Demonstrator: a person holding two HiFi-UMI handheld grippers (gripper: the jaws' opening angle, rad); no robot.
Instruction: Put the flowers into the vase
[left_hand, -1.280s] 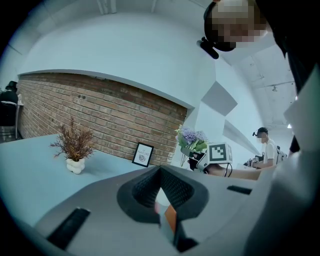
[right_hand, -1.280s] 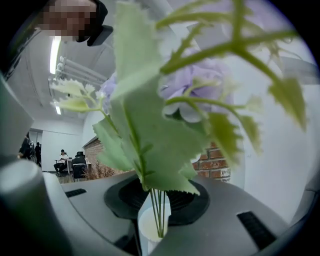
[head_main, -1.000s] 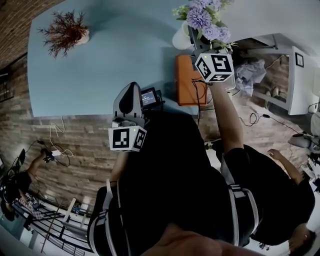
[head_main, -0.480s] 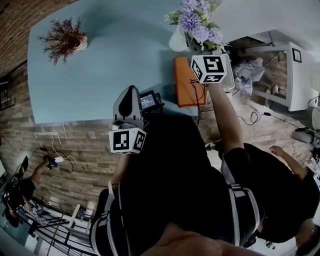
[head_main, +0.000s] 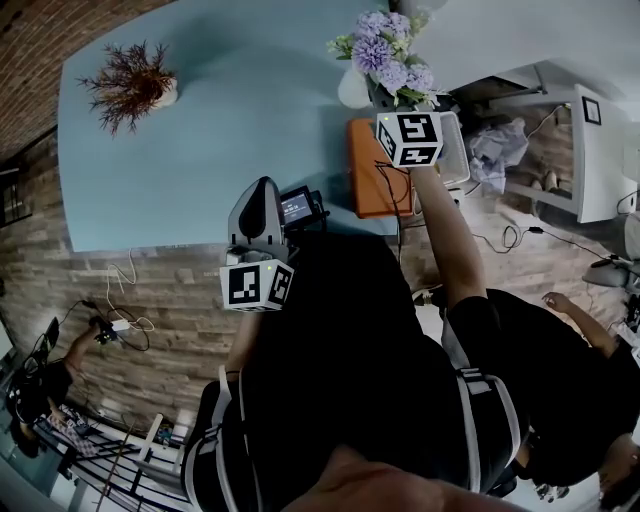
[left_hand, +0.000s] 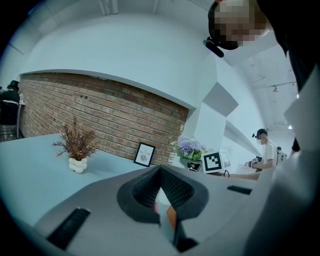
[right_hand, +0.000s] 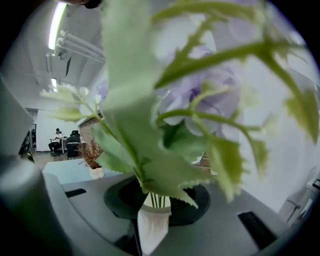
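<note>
A bunch of purple flowers with green leaves hangs over the far right of the blue table. It is right beside and partly over a white vase. My right gripper is shut on the bunch. In the right gripper view the leaves fill the frame. Their stems run down into a white sleeve-like shape between the jaws. My left gripper hovers at the near table edge, shut and holding nothing, far from the vase. The left gripper view shows the flowers off to the right.
A dried brown plant in a small white pot stands at the table's far left. An orange object lies at the near edge below the vase, and a small screen device sits next to my left gripper. A framed sign leans on the brick wall.
My right gripper has sunk a little with the bunch, bringing the flowers closer to the white vase. The left gripper has stayed where it was.
</note>
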